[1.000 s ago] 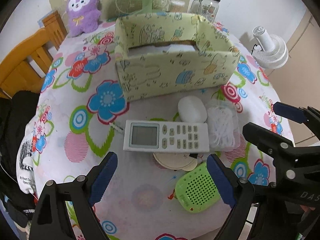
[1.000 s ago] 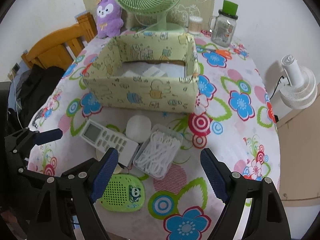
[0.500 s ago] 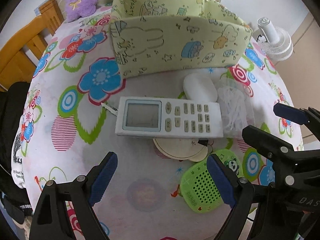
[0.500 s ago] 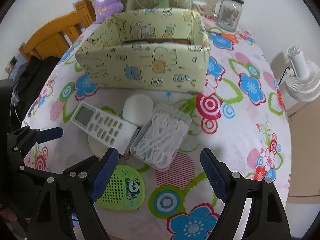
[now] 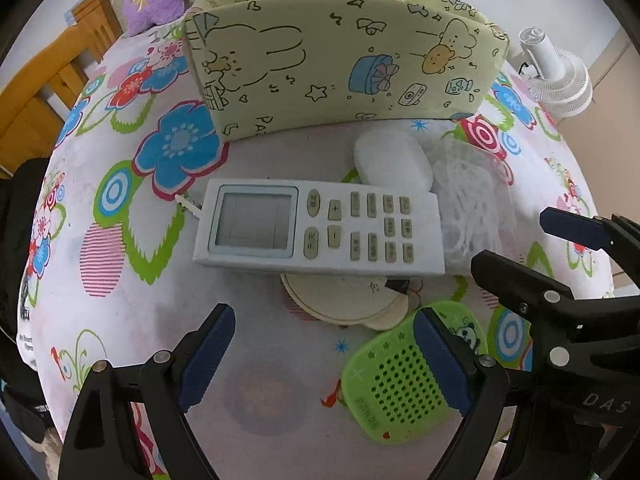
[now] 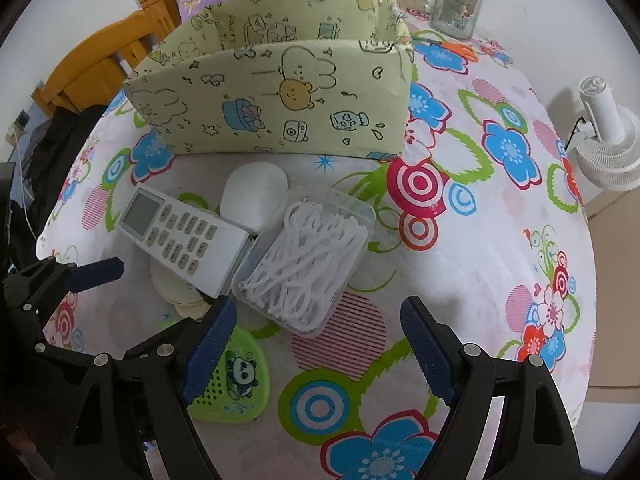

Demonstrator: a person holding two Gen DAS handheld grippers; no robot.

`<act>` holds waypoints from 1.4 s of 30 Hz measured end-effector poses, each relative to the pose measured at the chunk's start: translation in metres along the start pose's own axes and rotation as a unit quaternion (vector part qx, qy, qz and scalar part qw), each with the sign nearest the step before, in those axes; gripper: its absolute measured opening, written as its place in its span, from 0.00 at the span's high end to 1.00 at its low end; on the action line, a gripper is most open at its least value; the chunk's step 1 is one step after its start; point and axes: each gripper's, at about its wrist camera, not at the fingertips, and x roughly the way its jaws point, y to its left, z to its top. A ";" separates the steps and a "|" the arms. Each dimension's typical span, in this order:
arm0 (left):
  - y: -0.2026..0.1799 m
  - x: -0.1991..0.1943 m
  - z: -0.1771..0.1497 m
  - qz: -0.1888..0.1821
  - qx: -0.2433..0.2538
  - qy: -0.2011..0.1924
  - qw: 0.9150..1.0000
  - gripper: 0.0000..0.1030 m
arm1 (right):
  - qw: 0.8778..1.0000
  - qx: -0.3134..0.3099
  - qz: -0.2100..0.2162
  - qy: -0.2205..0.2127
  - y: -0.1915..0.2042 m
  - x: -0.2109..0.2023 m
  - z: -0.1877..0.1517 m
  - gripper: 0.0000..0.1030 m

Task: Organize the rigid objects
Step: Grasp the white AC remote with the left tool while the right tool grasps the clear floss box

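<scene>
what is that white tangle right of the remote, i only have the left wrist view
Observer: In the right wrist view it is a clear plastic box full of white floss picks.
Operator: is the right gripper on it yet
Observer: No. The right gripper has its jaws open with the box's near end between them, and neither pad touches it.
Operator: anything behind the storage box i can't see
Observer: A glass mug jar with a green lid stands behind the right rear corner of the yellow fabric box.
</scene>
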 end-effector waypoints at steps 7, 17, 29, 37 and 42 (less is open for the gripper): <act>0.002 -0.001 0.009 0.011 -0.002 -0.011 1.000 0.10 | 1.000 0.014 0.013 0.000 -0.005 0.006 0.009 0.16; -0.009 0.006 0.022 -0.012 0.014 0.000 1.000 0.05 | 1.000 0.007 0.011 0.005 -0.004 0.008 0.016 0.16; -0.010 0.010 0.040 -0.015 0.002 0.011 1.000 0.04 | 1.000 -0.013 0.013 -0.003 -0.006 0.018 0.046 0.22; 0.000 0.009 0.039 -0.011 -0.023 0.016 1.000 0.04 | 0.998 -0.039 0.037 0.008 0.001 0.037 0.066 0.35; 0.015 0.003 0.031 -0.001 -0.038 0.021 0.999 0.03 | 0.996 -0.075 0.034 0.012 0.012 0.037 0.062 0.36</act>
